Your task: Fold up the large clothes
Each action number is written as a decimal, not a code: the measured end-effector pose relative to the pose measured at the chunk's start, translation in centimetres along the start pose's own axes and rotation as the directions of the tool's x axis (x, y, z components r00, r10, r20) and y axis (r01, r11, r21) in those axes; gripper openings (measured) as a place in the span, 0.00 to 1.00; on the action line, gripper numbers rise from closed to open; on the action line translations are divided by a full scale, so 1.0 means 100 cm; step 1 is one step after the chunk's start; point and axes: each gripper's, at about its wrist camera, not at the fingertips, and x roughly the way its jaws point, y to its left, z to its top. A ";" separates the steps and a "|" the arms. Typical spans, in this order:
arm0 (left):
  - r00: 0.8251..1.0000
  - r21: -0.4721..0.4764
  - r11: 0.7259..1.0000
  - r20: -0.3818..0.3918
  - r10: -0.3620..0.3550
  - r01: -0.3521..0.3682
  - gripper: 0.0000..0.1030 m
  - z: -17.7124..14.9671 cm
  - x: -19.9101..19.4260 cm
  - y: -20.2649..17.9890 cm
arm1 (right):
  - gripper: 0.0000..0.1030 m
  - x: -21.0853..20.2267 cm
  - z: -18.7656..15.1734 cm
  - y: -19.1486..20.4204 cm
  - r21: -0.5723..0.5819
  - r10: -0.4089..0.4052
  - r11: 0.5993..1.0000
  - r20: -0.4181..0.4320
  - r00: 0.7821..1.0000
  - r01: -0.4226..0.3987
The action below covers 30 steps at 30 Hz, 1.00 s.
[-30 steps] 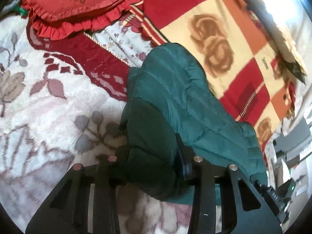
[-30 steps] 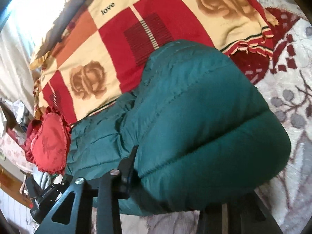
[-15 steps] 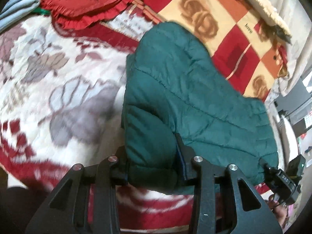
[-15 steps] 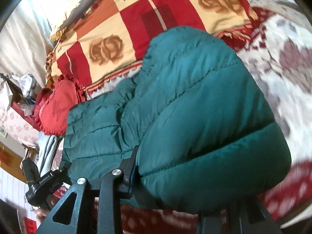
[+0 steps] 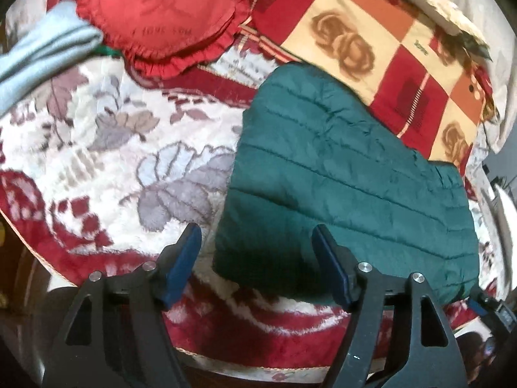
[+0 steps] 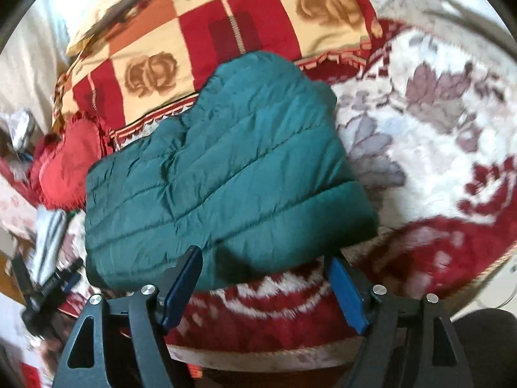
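Note:
A dark green quilted puffer jacket (image 5: pixel 339 174) lies folded over on the floral bed cover, also filling the middle of the right wrist view as the jacket (image 6: pixel 226 174). My left gripper (image 5: pixel 257 242) hovers over the jacket's near left corner, its jaws opening, blue pads clear of the fabric. My right gripper (image 6: pixel 263 266) hangs over the jacket's near right edge, its jaws opening too, nothing pressed between the pads. Each view catches the other gripper at its lower side edge: right gripper (image 5: pixel 494 310), left gripper (image 6: pixel 48 284).
A red frilled heart cushion (image 5: pixel 161 16) lies at the back left with a pale blue folded cloth (image 5: pixel 38 55) beside it. A red and cream checked blanket (image 5: pixel 371 32) covers the far side. The floral bed cover (image 5: pixel 113 148) ends at a near edge (image 6: pixel 258 359).
Both grippers have let go of the jacket's edge and spread their jaws. Both have drawn back toward the near bed edge, and the jacket now lies flat on the cover.

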 end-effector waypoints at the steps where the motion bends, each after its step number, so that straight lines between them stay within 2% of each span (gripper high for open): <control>1: 1.000 0.025 1.000 0.011 0.007 -0.007 0.69 -0.002 -0.004 -0.007 | 0.76 -0.005 -0.002 0.006 -0.031 -0.019 0.999 0.023 1.000 0.019; 4: 1.000 0.072 0.997 0.025 0.012 -0.014 0.69 -0.004 -0.009 -0.021 | 0.82 -0.020 -0.004 0.026 -0.108 -0.028 0.993 0.097 0.995 0.039; 7: 0.999 0.088 0.996 0.034 0.005 -0.008 0.69 -0.006 -0.011 -0.033 | 0.85 -0.020 -0.005 0.042 -0.163 -0.033 0.985 0.125 0.992 0.053; 19: 0.998 0.181 0.982 0.055 0.036 -0.046 0.69 -0.015 -0.016 -0.069 | 0.87 0.003 -0.007 0.106 -0.286 -0.032 0.956 0.133 0.991 0.069; 21: 0.997 0.184 0.982 0.060 0.040 -0.050 0.69 -0.016 -0.016 -0.071 | 0.90 0.006 -0.006 0.113 -0.290 -0.040 0.954 0.139 0.990 0.079; 30: 0.994 0.211 0.974 0.086 0.064 -0.081 0.69 -0.025 -0.013 -0.082 | 0.91 0.016 -0.011 0.130 -0.305 -0.043 0.949 0.133 0.990 0.082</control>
